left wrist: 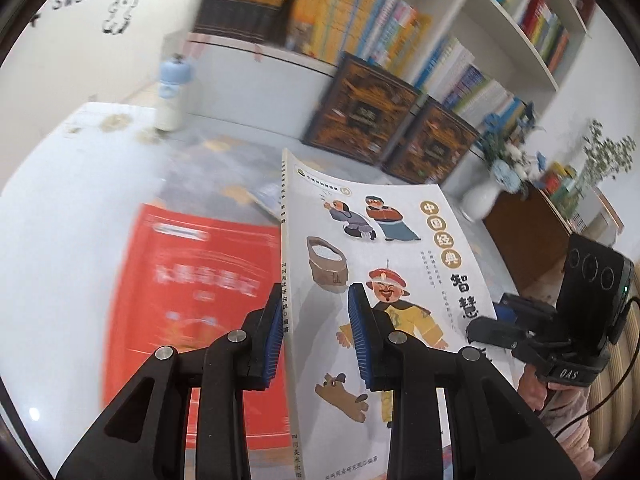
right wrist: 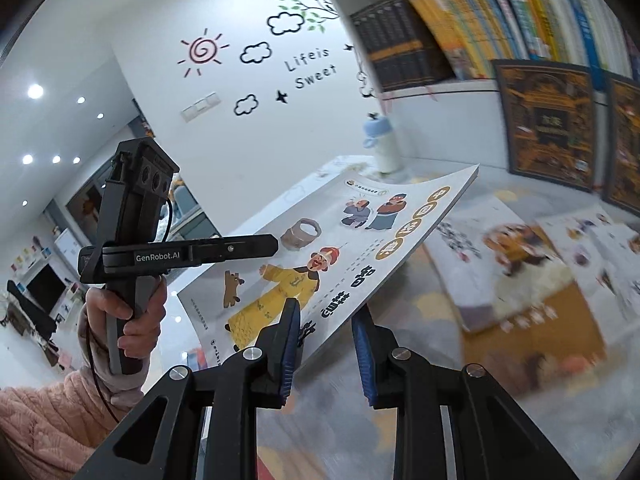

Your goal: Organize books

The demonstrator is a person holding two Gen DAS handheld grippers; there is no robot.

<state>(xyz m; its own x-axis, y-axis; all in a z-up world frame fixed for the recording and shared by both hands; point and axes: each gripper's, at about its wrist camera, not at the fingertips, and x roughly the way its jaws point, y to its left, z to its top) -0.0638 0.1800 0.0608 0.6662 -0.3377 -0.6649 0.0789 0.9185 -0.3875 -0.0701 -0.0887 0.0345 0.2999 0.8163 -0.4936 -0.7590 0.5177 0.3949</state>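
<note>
Books differ by view: your left camera alone shows a red book [left wrist: 200, 280] on the table [left wrist: 60, 220]. Both your left gripper [left wrist: 316, 332] and right gripper [right wrist: 328, 344] pinch the picture book [left wrist: 380, 240] nearly shut, lifted above it.

A white vase [left wrist: 478, 200] of blue flowers stands on the table [left wrist: 60, 208]. A bottle [right wrist: 382, 142] with a pale blue cap stands near the wall, which bears sun [right wrist: 202, 50] and cloud [right wrist: 256, 53] stickers.
</note>
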